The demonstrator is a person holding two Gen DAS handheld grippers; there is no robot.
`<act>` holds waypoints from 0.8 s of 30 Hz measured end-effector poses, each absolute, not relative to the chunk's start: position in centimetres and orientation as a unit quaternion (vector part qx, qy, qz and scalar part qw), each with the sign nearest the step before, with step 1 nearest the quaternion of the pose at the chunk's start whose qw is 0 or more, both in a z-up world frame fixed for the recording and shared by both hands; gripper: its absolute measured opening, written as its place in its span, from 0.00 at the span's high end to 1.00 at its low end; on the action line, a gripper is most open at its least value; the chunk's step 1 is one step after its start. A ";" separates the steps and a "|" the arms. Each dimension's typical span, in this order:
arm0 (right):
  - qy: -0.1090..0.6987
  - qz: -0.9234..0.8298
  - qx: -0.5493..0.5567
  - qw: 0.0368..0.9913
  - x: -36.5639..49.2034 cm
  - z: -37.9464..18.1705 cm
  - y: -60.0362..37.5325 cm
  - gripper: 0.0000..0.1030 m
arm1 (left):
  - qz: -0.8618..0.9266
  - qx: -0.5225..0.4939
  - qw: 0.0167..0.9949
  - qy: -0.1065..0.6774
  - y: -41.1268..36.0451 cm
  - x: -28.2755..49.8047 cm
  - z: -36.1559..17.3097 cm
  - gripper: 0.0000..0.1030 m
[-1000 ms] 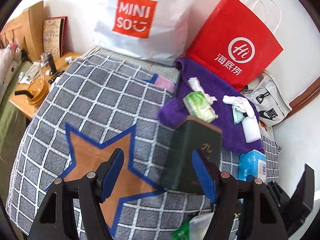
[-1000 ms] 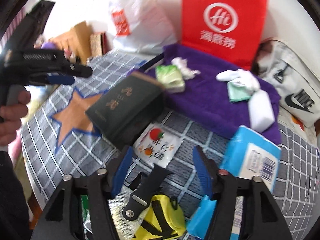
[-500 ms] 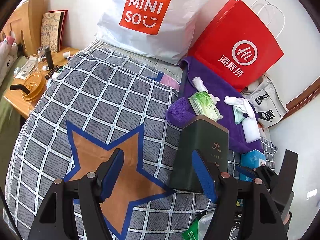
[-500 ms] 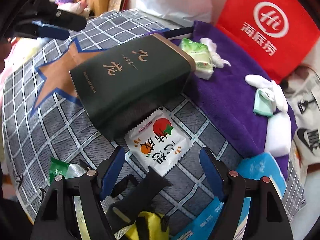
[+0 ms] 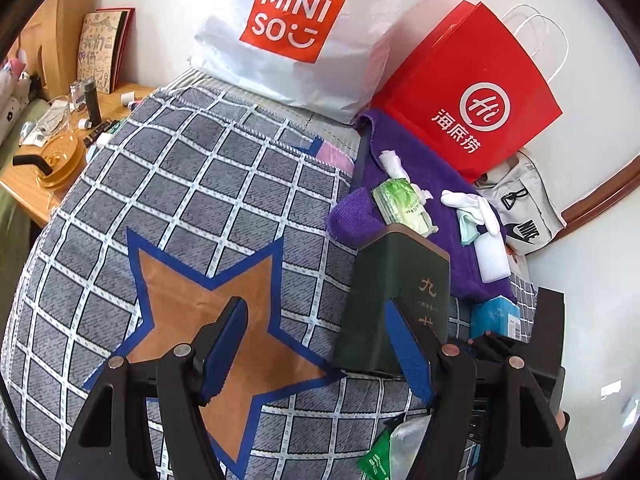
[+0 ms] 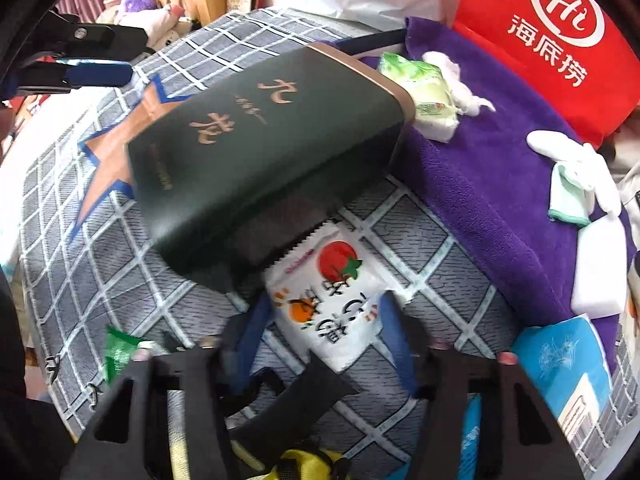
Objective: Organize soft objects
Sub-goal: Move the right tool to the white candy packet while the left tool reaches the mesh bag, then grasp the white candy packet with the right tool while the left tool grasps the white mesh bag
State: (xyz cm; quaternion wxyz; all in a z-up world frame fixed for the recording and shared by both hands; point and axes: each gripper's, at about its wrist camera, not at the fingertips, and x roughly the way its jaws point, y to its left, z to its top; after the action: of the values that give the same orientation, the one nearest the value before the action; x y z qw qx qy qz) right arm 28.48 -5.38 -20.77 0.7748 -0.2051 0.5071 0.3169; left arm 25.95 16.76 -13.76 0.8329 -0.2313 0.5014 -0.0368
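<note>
Right gripper (image 6: 320,340) lowered onto glossy sachet (image 6: 324,296)

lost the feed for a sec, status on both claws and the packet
Right claw open, straddling tomato packet. Left claw open, empty, over star blanket. Green box overhangs packet's far end.

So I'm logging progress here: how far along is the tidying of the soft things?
Looks early. A tissue pack, white socks and a sponge already lie on the purple towel. The right tool is open around the tomato packet, not gripping. The left tool is open, empty. The blue pack is left.
</note>
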 end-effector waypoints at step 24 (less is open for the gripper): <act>0.418 0.255 -0.002 0.872 23.1 -13.7 -12.1 0.95 | -0.047 -0.213 0.822 0.526 13.3 20.7 -13.5 0.33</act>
State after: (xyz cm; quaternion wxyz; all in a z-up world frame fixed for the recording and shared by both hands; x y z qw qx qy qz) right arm 23.12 -12.12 -13.70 0.8719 -0.0019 0.4183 0.2547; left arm 20.73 13.34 -13.50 0.8219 -0.2126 0.5264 -0.0468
